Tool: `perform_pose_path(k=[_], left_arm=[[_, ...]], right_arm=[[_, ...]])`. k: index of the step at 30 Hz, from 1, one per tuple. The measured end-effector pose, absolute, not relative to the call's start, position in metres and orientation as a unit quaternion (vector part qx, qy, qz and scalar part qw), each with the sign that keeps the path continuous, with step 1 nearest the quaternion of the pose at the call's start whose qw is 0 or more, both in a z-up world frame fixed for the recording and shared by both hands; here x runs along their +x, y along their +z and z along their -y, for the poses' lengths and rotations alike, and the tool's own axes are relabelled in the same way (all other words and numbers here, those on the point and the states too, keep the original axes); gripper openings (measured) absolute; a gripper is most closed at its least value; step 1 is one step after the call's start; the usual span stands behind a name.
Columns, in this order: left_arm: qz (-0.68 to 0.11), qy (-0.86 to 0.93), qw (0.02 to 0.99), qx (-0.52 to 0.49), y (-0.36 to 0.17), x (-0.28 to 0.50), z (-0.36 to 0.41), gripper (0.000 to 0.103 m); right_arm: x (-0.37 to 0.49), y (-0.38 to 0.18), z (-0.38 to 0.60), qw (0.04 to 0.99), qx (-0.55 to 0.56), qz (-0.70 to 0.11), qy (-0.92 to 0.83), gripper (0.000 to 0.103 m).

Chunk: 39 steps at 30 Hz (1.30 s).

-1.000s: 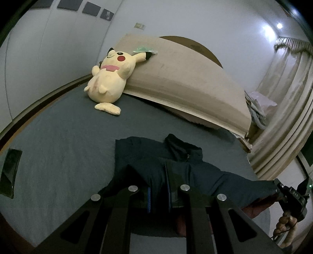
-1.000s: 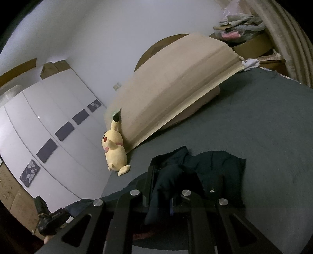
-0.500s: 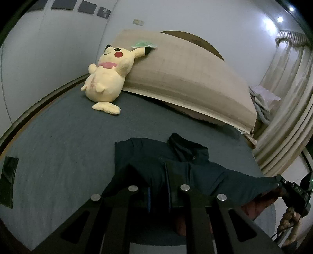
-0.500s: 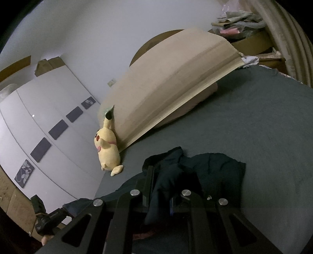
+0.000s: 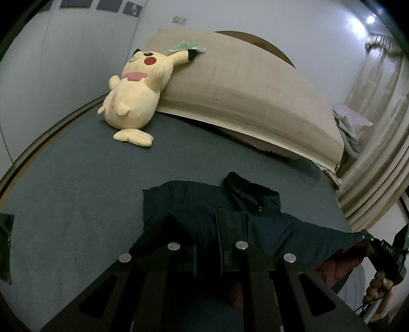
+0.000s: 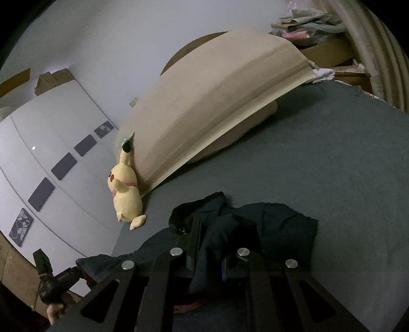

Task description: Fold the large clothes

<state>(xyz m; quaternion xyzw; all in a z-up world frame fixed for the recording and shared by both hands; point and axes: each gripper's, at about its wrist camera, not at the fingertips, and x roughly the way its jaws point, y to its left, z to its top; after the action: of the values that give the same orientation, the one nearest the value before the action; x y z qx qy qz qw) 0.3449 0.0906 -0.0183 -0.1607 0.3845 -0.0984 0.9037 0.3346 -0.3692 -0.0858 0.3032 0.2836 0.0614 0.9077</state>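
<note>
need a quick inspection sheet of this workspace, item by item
surface: bed with a dark grey cover, no wrinkles to speak of
job's things: dark jacket partly on the bed, collar toward the headboard, near hem lifted
clutter: yellow plush leaning on a sheet of cardboard at the head of the bed
grippers: left gripper shut on the jacket; right gripper shut on the jacket, cloth bunched between the fingers
cables: nothing seen for certain
surroundings: white wardrobe with dark panels, curtain, pile of cloth beyond the cardboard
</note>
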Motion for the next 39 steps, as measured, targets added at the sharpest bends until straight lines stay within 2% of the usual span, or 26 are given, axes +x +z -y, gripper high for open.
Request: perform_pose_path(k=[16,39], left_arm=[[-0.402,-0.09,0.898,-0.156,-0.034,0.403,-0.08,0.013],[-0.442,-0.071,0.884,-0.133,-0.074,0.467,-0.062,0.013]], right_arm=[[0.391,-0.098,0.376,0.903,0.306,-0.298,0.048,0.012],[0.468,-0.147,0.383,0.885,0.296,-0.359,0.014,0.012]])
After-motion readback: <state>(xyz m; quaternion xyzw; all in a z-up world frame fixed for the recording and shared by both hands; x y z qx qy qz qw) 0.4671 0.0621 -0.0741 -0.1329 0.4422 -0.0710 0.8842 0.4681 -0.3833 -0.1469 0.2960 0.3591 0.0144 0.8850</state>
